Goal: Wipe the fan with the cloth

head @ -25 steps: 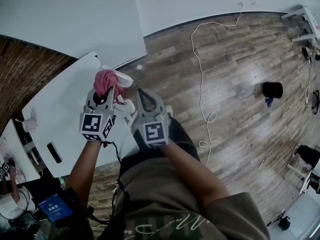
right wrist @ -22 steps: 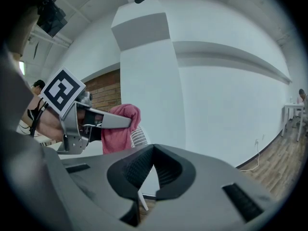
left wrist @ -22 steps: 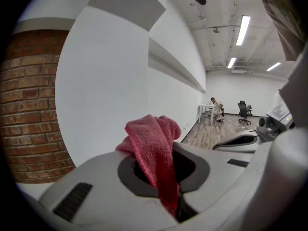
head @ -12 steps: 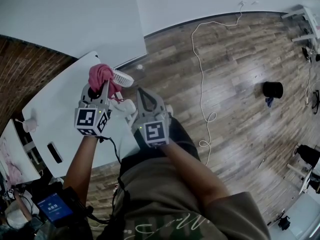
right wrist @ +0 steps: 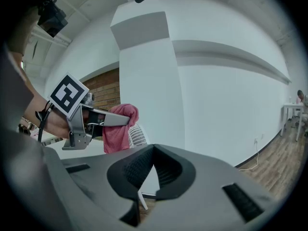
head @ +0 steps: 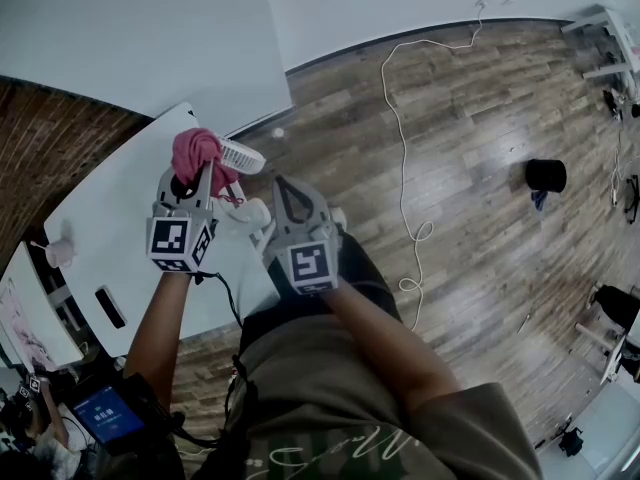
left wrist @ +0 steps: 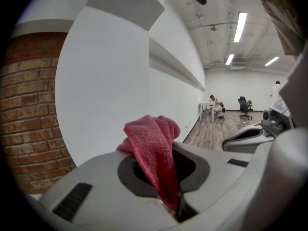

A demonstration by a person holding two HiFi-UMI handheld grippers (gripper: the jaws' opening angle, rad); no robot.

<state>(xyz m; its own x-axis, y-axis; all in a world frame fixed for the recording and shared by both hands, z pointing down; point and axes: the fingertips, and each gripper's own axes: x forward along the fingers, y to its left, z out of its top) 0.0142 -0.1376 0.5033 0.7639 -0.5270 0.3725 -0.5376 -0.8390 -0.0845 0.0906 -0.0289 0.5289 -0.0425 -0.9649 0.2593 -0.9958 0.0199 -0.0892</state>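
Head view. My left gripper (head: 207,175) has its jaws drawn narrow, pinched on the pink cloth (head: 192,150). In the left gripper view, a fold of the cloth runs down into the slit between the pads and the rest bunches up above the tips.

The cloth sits at 12 o'clock of that gripper, pressed against the white grille of the fan (head: 243,155). The grille lies at about 1 o'clock of the left jaws. From the right gripper view, the cloth hangs at 9 o'clock of the grille and covers its left edge.

My right gripper (head: 283,186) has its jaws fully together, tips meeting in a V. A thin white strip shows in the slit below them — I cannot tell whether it is gripped or only behind. The fan's grille is at 11 o'clock of this gripper, and the two grippers are near each other, side by side.

Surroundings — both grippers are over the far end of the white table (head: 110,208). A white cable (head: 400,118) trails across the wooden floor (head: 470,98) at 2 o'clock. A black bin (head: 546,176) stands well apart at 3 o'clock.
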